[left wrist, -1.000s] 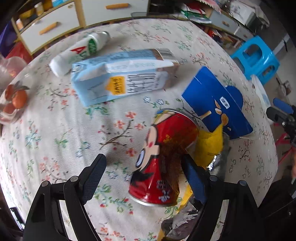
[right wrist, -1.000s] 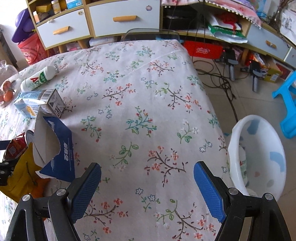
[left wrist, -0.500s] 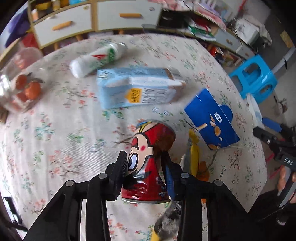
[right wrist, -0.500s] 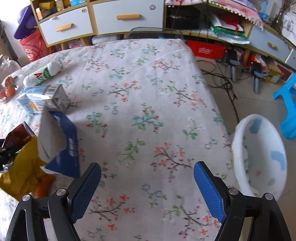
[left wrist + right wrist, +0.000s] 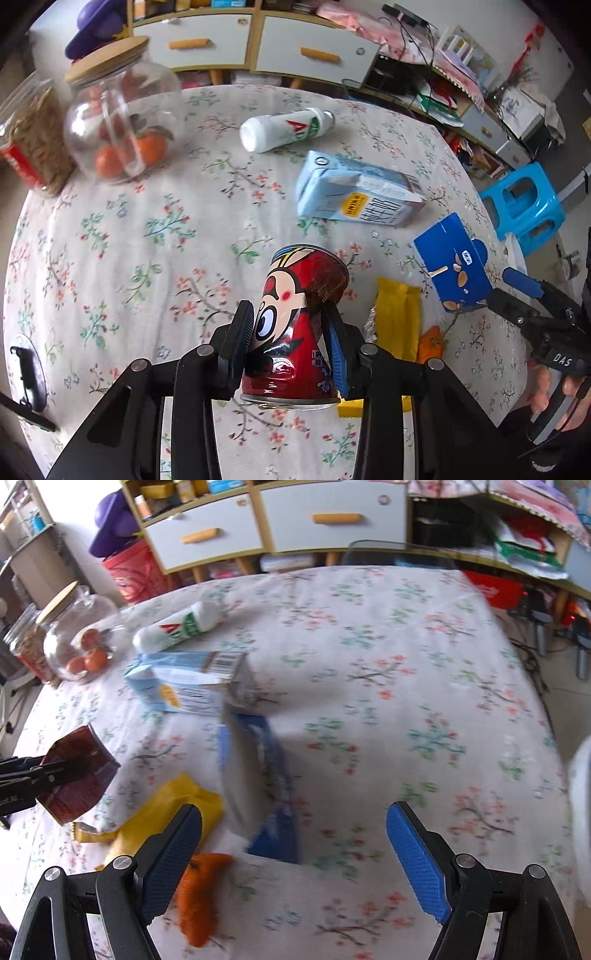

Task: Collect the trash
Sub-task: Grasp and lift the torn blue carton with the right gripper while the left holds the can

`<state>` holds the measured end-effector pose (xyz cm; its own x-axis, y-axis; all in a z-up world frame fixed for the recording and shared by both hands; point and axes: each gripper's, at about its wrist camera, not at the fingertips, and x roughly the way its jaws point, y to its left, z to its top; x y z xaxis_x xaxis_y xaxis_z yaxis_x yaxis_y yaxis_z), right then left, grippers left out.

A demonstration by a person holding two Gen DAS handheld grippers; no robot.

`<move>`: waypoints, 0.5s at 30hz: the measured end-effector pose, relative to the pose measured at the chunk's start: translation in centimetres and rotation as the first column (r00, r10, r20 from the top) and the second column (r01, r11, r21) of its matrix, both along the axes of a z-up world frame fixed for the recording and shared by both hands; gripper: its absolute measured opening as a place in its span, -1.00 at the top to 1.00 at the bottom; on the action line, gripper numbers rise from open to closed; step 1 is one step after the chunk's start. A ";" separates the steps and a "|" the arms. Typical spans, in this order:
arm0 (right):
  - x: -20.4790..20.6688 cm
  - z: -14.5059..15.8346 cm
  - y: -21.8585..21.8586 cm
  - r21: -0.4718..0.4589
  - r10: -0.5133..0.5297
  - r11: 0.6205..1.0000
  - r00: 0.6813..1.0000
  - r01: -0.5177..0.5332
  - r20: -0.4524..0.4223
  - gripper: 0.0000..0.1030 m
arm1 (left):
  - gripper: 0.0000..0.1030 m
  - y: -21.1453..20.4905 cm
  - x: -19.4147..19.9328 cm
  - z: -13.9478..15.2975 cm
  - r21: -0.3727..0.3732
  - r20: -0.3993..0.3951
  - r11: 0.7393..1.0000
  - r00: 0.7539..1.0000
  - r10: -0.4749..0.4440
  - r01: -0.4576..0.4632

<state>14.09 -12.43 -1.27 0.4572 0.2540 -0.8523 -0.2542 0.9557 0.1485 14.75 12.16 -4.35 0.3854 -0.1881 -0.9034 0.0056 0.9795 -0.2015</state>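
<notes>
The left tool (image 5: 291, 343) pinches the crushed red can (image 5: 295, 325) off-centre — it may twist free; the right tool (image 5: 291, 853), spread wide, nears the blue box (image 5: 266, 775).

The left gripper (image 5: 291, 338) points down, and its jaws have just closed tight on a red can (image 5: 295, 328). The right gripper (image 5: 295, 853) points down too, its jaws wide apart with nothing between them

A lived-in home: floral-clothed table (image 5: 110, 236), drawer cabinet (image 5: 258, 48) at twelve o'clock, plastic stool (image 5: 524, 206) at three.
</notes>
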 end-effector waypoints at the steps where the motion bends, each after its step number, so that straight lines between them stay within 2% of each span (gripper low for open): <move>1: 0.1 -0.2 0.3 -0.003 0.006 1.000 1.000 -0.006 -0.004 -0.66 | 0.23 0.2 -0.1 0.0 -0.001 0.000 1.000 1.000 0.005 -0.005; 8: 0.8 -1.9 1.8 -0.027 0.020 0.999 0.999 -0.021 -0.043 -0.53 | 0.23 1.8 -0.8 -0.4 -0.004 -0.017 1.000 1.000 0.025 -0.025; 15: 1.5 -3.2 2.1 -0.032 0.014 0.999 0.996 -0.017 -0.086 -0.24 | 0.22 2.1 -0.9 -2.9 -0.029 -0.132 1.000 0.991 0.001 -0.005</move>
<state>15.58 -10.37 -4.49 0.3784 0.2317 -0.8962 -0.2564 0.9565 0.1391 13.86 14.27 -7.28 0.2636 -0.2141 -0.9406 -0.0255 0.9732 -0.2286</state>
